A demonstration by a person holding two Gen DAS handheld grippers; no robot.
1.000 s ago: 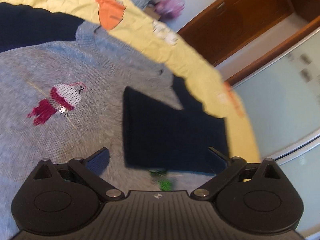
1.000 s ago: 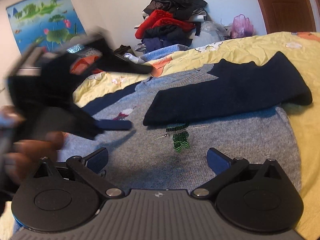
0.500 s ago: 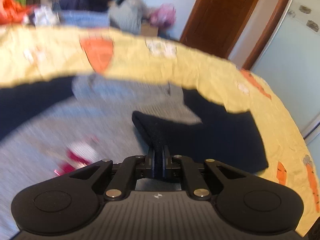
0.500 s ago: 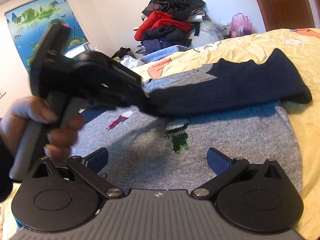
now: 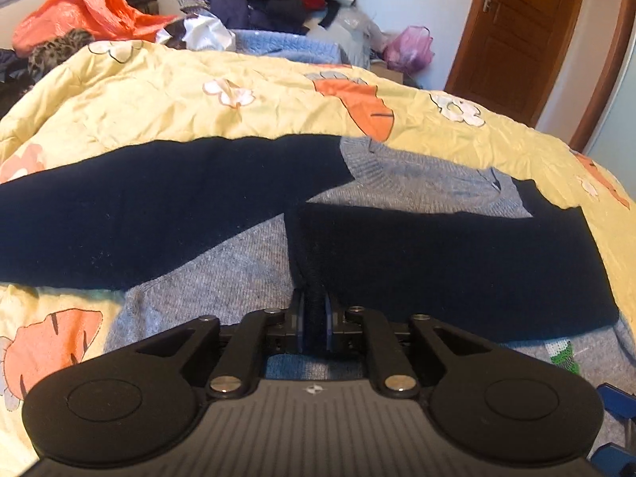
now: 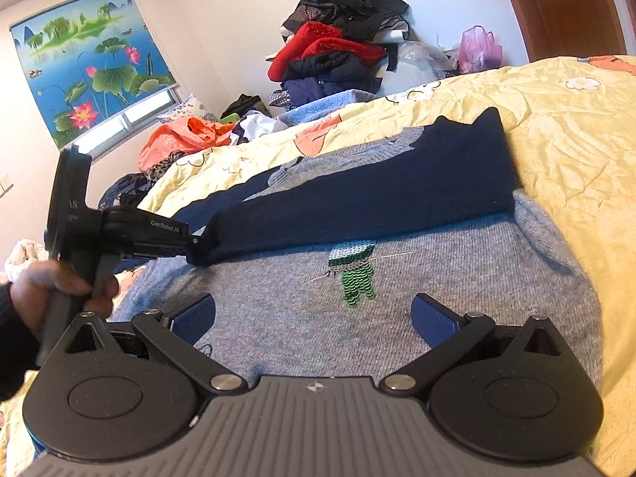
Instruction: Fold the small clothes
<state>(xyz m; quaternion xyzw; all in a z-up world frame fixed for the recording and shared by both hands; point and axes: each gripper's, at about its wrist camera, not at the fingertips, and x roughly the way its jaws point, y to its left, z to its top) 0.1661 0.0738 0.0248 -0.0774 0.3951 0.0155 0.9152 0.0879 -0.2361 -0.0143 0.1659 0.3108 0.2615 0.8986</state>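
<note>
— Where's the sweater?

— The grey sweater (image 6: 397, 318) lies flat on the yellow bedspread (image 5: 198, 107), chest up, with a little green sequin figure (image 6: 353, 274) on the front. Its right navy sleeve (image 5: 457, 270) is folded across the chest; the other navy sleeve (image 5: 139, 214) stretches out to the left side.

— And your left claw?

— My left claw (image 5: 314, 324) is nearly shut, pinching the cuff end of the folded sleeve between its blue pads, though the jaws are easing apart slightly. It points steeply down at the bed. From the right camera I see a hand (image 6: 51, 290) gripping its handle at the left.

— The right one?

— The right claw (image 6: 314, 318) stands wide, holding nothing, low above the sweater's hem, angled gently downward.
</note>
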